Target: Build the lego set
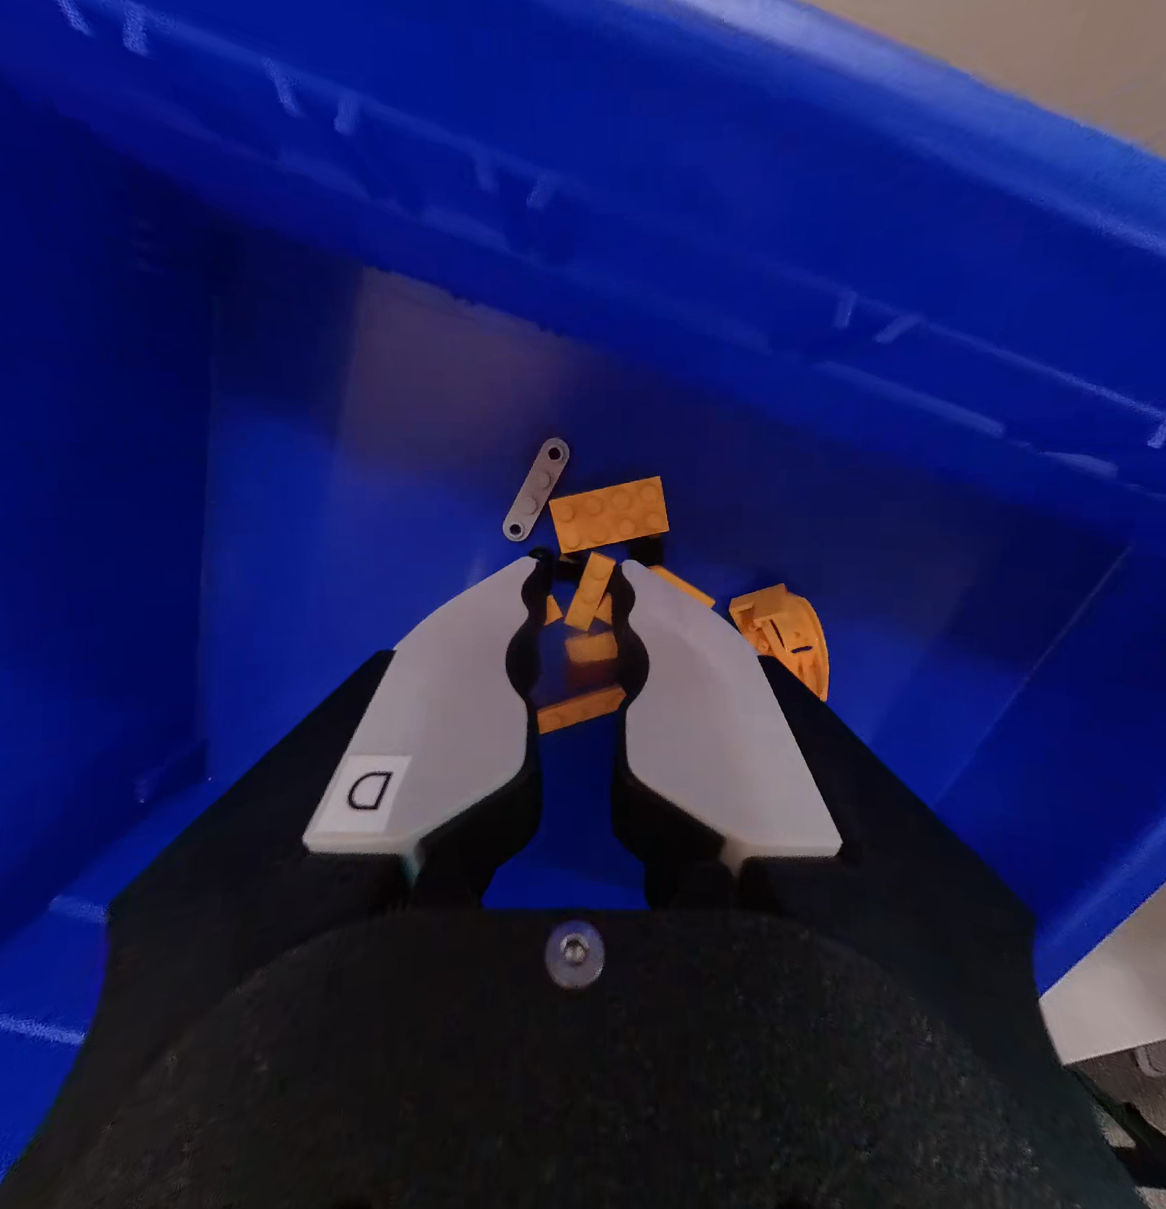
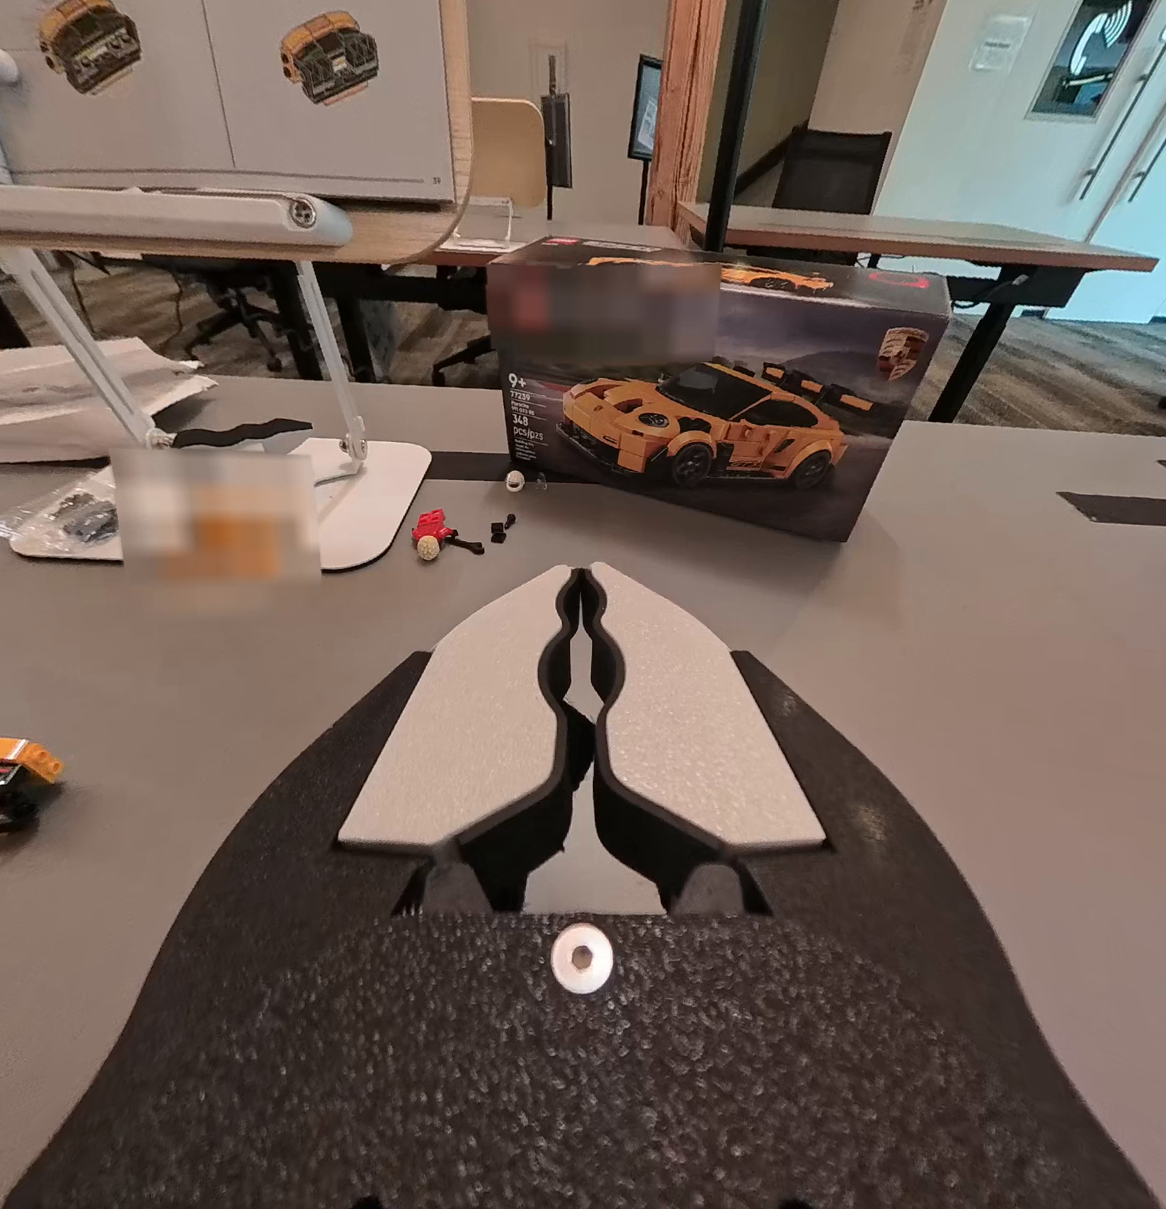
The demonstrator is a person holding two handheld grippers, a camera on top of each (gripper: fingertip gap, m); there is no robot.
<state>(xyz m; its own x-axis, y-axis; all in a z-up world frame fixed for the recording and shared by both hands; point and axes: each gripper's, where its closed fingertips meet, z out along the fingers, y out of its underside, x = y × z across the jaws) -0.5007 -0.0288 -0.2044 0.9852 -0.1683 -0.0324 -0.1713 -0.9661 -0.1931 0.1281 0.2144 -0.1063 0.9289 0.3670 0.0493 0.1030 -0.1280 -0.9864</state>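
Left gripper down inside a blue bin, pointing at a small heap of loose lego pieces on the bin floor. Fingers apart, with a narrow orange plate standing tilted in the gap between the tips; cannot tell whether either pad touches it. Just beyond the tips lies an orange two-by-four plate, studs up, with a black piece poking out from under its near edge. Beside that plate, to its left, lies a grey rounded plate with a hole at each end, apart from the fingers. To the right of the right finger sits an orange curved piece. Below the gap, partly hidden by the fingers, shows another orange plate, blurred.

Right gripper over a grey table, fingers pressed together at the tips with nothing between them. Straight ahead stands the lego box with an orange car pictured on it. In front of the box lie a white helmet piece, small black pieces and a red piece. To the left stands a white stand carrying the open instruction booklet; near its base lies a clear plastic bag of parts. At the left edge rests the partly built orange and black car, well apart from the gripper.
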